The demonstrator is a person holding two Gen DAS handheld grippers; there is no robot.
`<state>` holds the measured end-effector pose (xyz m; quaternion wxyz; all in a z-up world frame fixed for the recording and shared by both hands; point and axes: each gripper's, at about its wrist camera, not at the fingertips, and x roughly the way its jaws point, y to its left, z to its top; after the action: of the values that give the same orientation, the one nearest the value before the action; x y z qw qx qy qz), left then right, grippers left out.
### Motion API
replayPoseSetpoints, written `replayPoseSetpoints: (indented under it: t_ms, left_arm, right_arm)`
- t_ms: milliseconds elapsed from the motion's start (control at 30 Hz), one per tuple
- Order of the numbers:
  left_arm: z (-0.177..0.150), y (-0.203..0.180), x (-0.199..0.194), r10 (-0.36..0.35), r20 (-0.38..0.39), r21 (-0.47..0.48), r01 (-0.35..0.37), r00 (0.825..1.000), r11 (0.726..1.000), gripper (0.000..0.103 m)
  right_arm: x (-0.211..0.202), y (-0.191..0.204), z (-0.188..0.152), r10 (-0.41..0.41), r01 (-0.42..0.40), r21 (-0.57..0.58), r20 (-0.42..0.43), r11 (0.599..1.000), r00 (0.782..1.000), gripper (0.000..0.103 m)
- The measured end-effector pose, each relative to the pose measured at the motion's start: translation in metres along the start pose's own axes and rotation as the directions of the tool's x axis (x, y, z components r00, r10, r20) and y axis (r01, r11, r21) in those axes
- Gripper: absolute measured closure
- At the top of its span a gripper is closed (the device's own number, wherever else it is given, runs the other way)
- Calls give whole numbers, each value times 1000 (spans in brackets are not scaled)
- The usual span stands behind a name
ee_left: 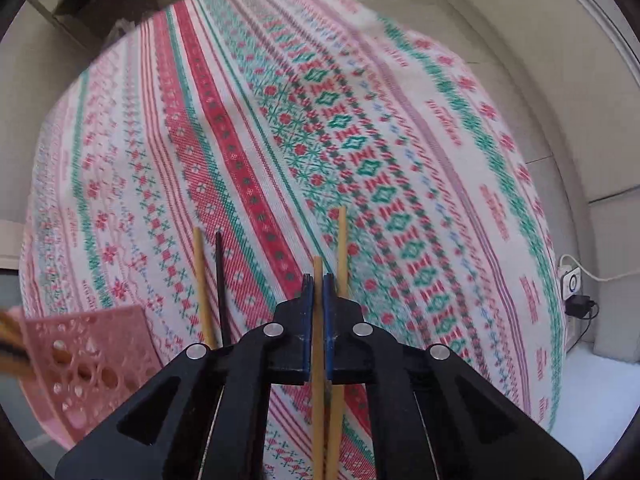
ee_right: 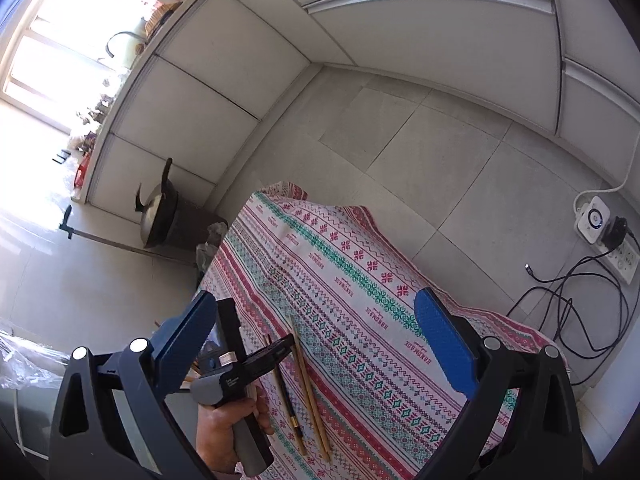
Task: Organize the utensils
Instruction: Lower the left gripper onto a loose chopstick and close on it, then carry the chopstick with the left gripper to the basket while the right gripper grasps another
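Left wrist view: left tongs pinched tight on one wooden chopstick; second wooden chopstick just right, more left, pink basket far left.
Right wrist view: right tongs wide open, empty; chopsticks on table between the jaws.

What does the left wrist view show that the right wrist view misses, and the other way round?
Only the left wrist view: the left claw shut on a pale chopstick, close up, and a pink perforated basket at the table's lower-left edge.

Only the right wrist view: the right claw open and empty, the hand gripping the left tool, a dark pot on the floor, and the window.

Both: the patterned tablecloth, chopsticks lying on it, including a black one, and the white power strip on the floor.
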<state>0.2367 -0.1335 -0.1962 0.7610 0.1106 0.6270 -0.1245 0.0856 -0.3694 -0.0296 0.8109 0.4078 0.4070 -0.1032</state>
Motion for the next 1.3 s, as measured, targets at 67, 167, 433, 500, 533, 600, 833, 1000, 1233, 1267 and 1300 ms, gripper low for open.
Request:
replayPoseSetpoints:
  t_ms: [67,167,433,500,533,600,833,1000,1233,1267,1300]
  left_arm:
    - [-19,-6,-23,-1,81,24,-1,997,1000,99]
    - [-56,-3,-66,-35,195,39,28,980,999,99]
    - [-151,40,-180,-85,454,10,90,887,996,99]
    - [-170,53,-192,-93,488,-7,111,868,994,99]
    - [-181,62,-197,-98,504,-13,121,858,993,99]
    - [-190,73,-201,-108,515,-12,133,850,991,99]
    - [-207,106,-230,-127,582,-42,186,803,982,99]
    - [-209,118,-244,-137,616,-74,231,776,970,99]
    - [-218,129,-267,-100,679,-119,243,728,963,99]
    - [-219,130,-269,-94,683,-126,243,724,962,99]
    - [-220,130,-273,-86,688,-132,241,721,961,99]
  right_arm:
    - [22,2,-5,-45,43,-36,-53,998,998,7]
    - [64,10,-19,-101,85,-118,-136,989,986,7]
    - [172,61,-78,-258,168,-363,-215,916,942,7]
    - [198,75,-90,-299,195,-403,-213,894,930,12]
    - [209,79,-94,-312,200,-418,-221,886,924,18]
    - [235,85,-102,-357,222,-447,-244,867,902,41]
    - [259,103,-120,-419,277,-555,-144,784,896,97]
    - [208,99,-112,-321,210,-489,-153,846,935,97]
    - [68,125,-112,-86,55,-521,-35,851,996,97]
    - [52,127,-114,-53,31,-522,-28,852,998,97]
    - [39,129,-116,-26,10,-523,-23,852,999,97]
